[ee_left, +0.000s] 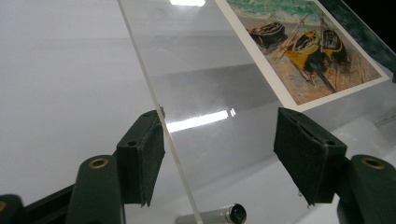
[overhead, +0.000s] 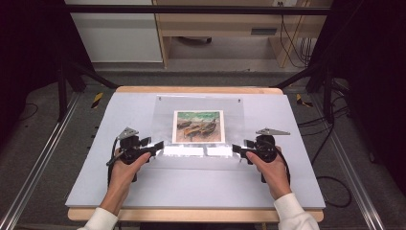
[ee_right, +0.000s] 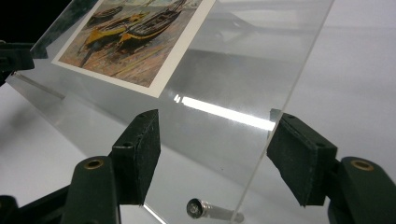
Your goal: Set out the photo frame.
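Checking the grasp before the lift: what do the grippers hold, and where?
Nothing is clamped. The clear acrylic sheet has its near corners between the open left gripper and right gripper.

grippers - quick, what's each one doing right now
left gripper: jaws open, astride the side edge of the clear sheet, not clamping.
right gripper: the same on the opposite edge.

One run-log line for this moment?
left gripper: open, at acrylic sheet corner | right gripper: open, opposite corner | print: under sheet
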Available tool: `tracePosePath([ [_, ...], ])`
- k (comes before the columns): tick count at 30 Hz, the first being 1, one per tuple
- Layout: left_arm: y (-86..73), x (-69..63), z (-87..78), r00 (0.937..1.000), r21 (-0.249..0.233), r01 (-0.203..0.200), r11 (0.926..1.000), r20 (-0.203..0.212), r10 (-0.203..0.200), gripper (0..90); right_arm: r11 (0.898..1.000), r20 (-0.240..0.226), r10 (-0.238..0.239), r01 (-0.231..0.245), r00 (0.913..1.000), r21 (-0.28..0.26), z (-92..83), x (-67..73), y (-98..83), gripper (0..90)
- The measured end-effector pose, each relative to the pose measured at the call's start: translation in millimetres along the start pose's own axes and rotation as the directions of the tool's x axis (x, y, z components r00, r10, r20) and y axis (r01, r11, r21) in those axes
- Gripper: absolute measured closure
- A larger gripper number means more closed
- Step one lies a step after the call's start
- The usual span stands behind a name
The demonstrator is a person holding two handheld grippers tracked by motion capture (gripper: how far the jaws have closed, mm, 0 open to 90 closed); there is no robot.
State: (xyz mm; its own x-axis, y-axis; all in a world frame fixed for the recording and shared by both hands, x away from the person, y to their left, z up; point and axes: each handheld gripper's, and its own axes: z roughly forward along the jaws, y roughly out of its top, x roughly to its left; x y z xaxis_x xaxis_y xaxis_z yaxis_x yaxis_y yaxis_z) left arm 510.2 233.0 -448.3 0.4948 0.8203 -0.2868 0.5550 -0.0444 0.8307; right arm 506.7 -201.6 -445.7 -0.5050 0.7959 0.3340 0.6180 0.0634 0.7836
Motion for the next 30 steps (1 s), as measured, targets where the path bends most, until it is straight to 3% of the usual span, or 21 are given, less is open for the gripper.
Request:
tracePosePath([
  [8, -2.6, 0.4, -0.3, 1.0000, -0.004, 0.007, 1.0000, -0.003, -0.007, 33.4, 1.000, -0.002, 0.011, -0.011, 0.9999, -0.004, 2.3, -0.6, 0.2, 35.5],
  [30, -8.4, -8.6, -12.7, 0.9992, -0.010, -0.027, 0.9996, -0.031, 0.026, 38.0, 0.999, 0.021, -0.049, 0.049, 0.9986, -0.011, -9.5, 9.0, -8.4, 40.7],
])
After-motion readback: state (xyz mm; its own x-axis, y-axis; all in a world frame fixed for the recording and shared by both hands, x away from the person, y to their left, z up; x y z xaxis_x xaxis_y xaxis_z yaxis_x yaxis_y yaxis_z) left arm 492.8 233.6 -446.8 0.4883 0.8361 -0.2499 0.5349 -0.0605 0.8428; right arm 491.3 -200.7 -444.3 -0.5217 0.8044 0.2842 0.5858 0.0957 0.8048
